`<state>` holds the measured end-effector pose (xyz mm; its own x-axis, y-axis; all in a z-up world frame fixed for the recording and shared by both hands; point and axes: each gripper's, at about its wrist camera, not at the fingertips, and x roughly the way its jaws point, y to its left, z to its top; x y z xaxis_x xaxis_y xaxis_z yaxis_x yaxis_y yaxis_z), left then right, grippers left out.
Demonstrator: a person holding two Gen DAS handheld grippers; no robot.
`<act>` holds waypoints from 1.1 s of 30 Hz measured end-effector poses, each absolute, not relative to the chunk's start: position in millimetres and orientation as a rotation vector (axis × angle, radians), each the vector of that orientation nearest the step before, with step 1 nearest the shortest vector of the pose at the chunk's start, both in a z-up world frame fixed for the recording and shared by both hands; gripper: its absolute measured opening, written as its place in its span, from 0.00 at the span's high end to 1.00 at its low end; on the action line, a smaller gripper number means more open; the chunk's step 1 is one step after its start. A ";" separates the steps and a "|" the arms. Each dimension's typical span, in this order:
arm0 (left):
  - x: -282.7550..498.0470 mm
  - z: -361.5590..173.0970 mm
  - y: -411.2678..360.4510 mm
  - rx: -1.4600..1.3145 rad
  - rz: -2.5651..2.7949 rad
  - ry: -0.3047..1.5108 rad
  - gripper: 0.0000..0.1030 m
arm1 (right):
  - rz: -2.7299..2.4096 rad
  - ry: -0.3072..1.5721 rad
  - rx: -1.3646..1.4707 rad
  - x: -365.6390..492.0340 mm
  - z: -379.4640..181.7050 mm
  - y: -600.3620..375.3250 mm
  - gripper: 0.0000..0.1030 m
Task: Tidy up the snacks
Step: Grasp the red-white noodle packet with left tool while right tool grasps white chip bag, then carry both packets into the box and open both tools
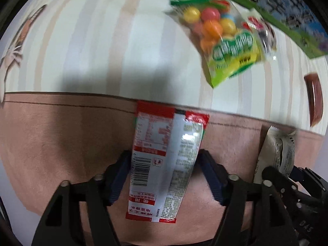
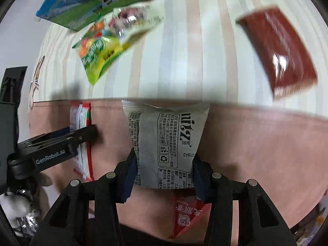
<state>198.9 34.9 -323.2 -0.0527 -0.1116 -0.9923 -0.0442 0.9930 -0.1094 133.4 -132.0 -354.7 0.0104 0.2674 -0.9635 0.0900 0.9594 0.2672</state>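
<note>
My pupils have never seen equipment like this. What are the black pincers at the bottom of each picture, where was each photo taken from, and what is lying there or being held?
There is no robot here: a person holds a two-finger gripper in each hand, and each gripper carries a wide-angle camera looking along its fingers. One picture comes from the left gripper, the other from the right gripper. Both look down at a cloth, pink near the camera and pale striped further off.

The left gripper has a red-and-white sachet between its jaws, with a gap showing on the right side. The right gripper squeezes a grey snack packet. Further off lie a green bag of coloured candy balls, a dark red packet and a blue-green box. A red wrapper lies under the right gripper.
</note>
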 end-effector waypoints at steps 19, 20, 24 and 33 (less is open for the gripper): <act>147.0 -289.6 21.1 -0.100 -0.030 1.534 0.57 | 0.055 1.494 0.167 135.0 -358.6 -104.9 0.50; 140.8 -283.1 23.0 -0.103 -0.030 1.528 0.57 | 0.065 1.489 0.178 134.5 -355.7 -105.0 0.51; 135.6 -262.7 36.8 -0.125 -0.052 1.499 0.57 | 0.105 1.470 0.239 123.9 -336.4 -119.4 0.53; 156.9 -161.1 32.0 -0.226 -0.152 1.367 0.57 | 0.204 1.340 0.363 134.6 -254.2 -142.2 0.54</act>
